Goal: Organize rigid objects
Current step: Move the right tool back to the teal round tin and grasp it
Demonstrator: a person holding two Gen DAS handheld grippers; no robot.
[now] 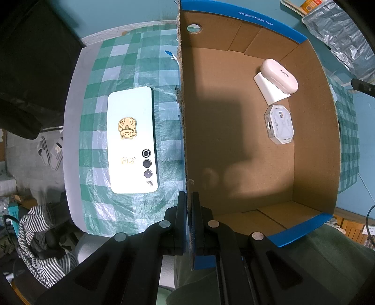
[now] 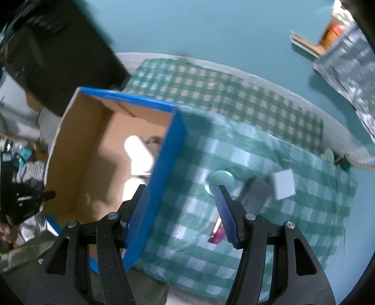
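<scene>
Pinching the box wall (image 1: 184, 131), left claw (image 1: 189, 199); right claw (image 2: 182, 194) apparently empty.

- A teal surface (image 1: 131, 14) lies under a green-checked cloth (image 1: 121, 58).
- Slippers (image 1: 50, 152) sit on a grey floor (image 1: 21, 150).
- A striped garment (image 1: 39, 241), perhaps over a chair.

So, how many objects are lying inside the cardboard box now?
3, all near one side wall: a white earbud case, leaning on a white flat block, and an octagonal clear case just beside them. Nothing else shows on the box floor.
</scene>
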